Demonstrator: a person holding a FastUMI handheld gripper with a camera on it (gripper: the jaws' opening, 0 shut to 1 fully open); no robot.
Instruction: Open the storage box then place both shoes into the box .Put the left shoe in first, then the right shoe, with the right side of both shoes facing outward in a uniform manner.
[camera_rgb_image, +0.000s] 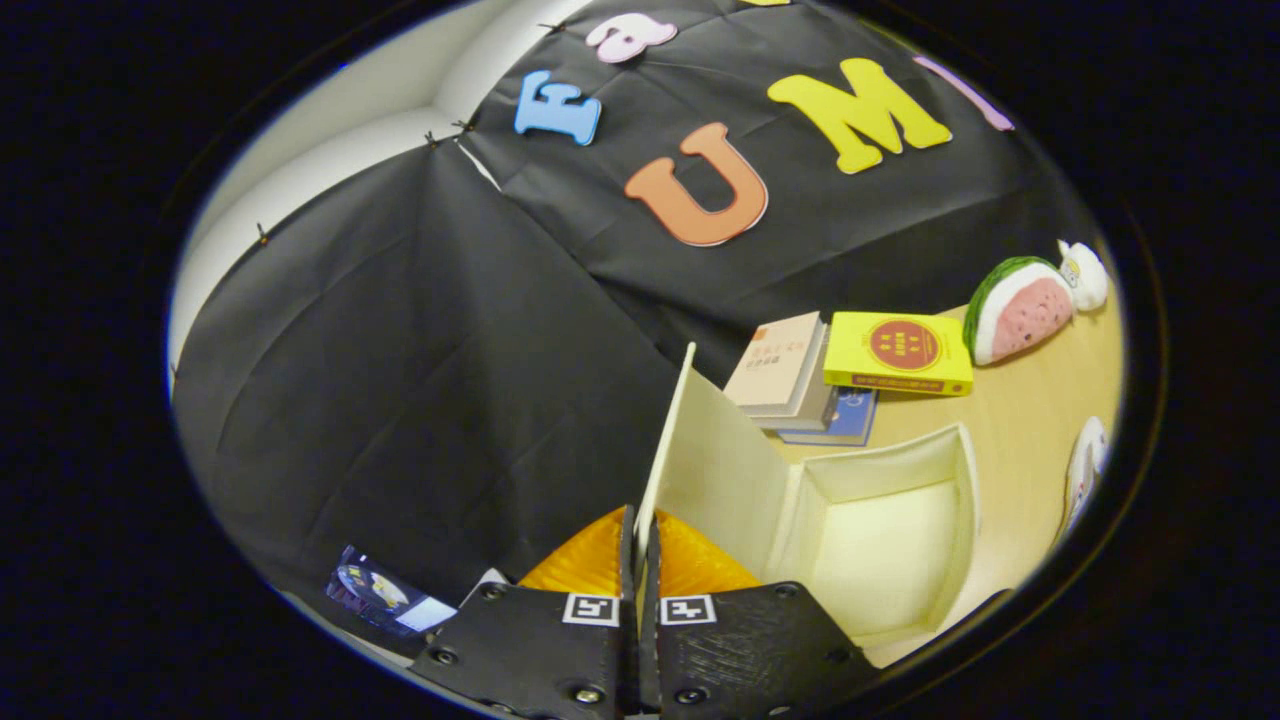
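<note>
My hand-held gripper (638, 560) is clamped on the lid (700, 450), storage box (960, 470) standing open and empty; both shoes, 2 placements, remain.

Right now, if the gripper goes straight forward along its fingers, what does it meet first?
The gripper is shut on the box lid. Straight beyond it probably only the booth wall, though depth is unclear.

Table (1010, 420): light wood surface. Book stack (790, 375) stands near the booth wall, with a yellow book (900, 352) just beside it. Watermelon-slice plush toy (1020, 310) lies beyond the yellow book, beside a small white toy (1088, 272).
</note>
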